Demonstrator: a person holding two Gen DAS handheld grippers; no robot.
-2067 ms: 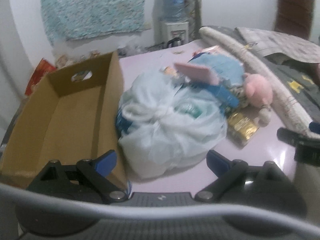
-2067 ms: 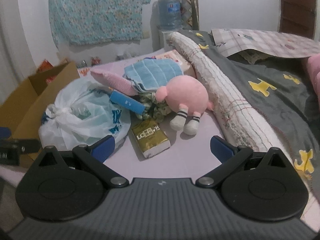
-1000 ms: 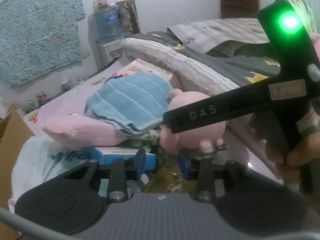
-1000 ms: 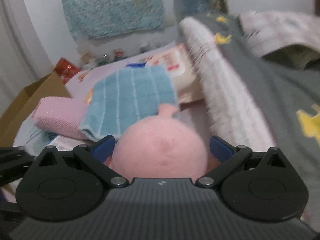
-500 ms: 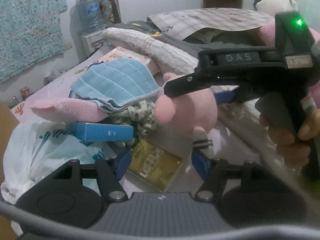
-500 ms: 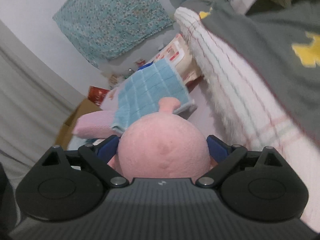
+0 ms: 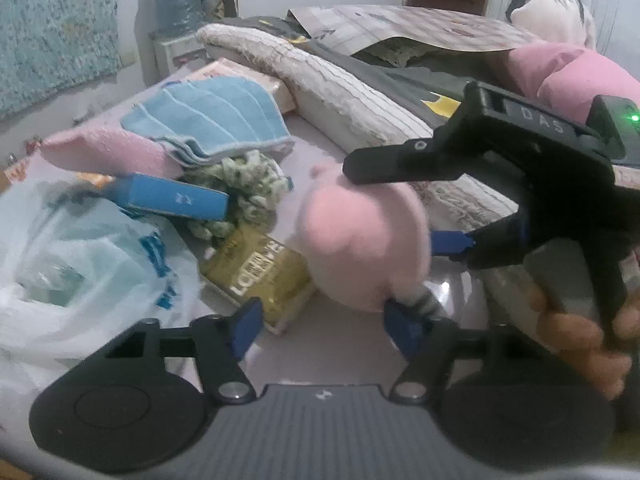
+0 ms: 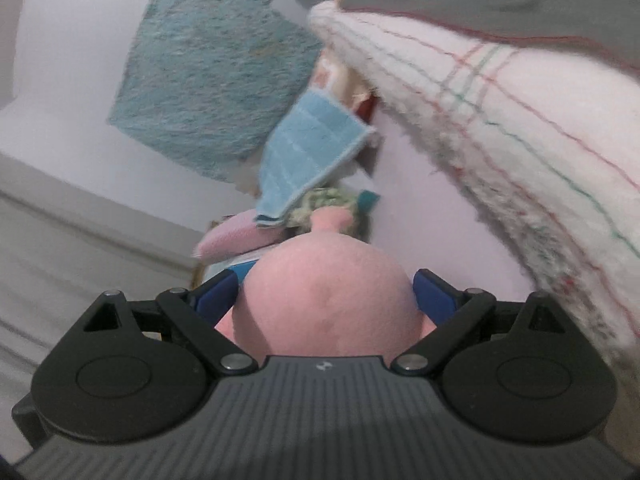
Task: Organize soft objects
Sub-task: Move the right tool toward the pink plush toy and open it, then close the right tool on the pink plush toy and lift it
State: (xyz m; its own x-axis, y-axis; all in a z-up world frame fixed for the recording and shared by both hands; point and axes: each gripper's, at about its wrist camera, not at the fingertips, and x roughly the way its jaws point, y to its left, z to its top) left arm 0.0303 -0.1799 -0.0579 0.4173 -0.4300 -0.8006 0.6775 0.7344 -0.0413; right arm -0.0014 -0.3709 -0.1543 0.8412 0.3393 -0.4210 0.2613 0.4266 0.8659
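A round pink plush toy (image 7: 360, 240) with striped feet is clamped in my right gripper (image 7: 392, 204), one black finger over its top and a blue pad under its side. In the right wrist view the plush toy (image 8: 328, 300) fills the gap in the right gripper (image 8: 325, 293), both pads pressing it. My left gripper (image 7: 325, 322) sits just below the toy; its jaws are closing, with a striped foot by the right fingertip and no pad pressing. A folded blue towel (image 7: 208, 120), a pink cloth roll (image 7: 104, 152) and a green crocheted piece (image 7: 248, 184) lie piled behind.
A gold packet (image 7: 256, 276), a blue box (image 7: 172, 200) and a white plastic bag (image 7: 72, 272) lie on the lilac bed sheet (image 7: 320, 152). A rolled cream blanket (image 7: 340, 92) and a pink pillow (image 7: 580, 76) border the right side. A hand (image 7: 580, 344) holds the right gripper.
The right gripper closed onto the pink plush toy, rolled over and drew it away from the towel pile. The left gripper's jaws widened from a narrow gap and it moved in under the toy.
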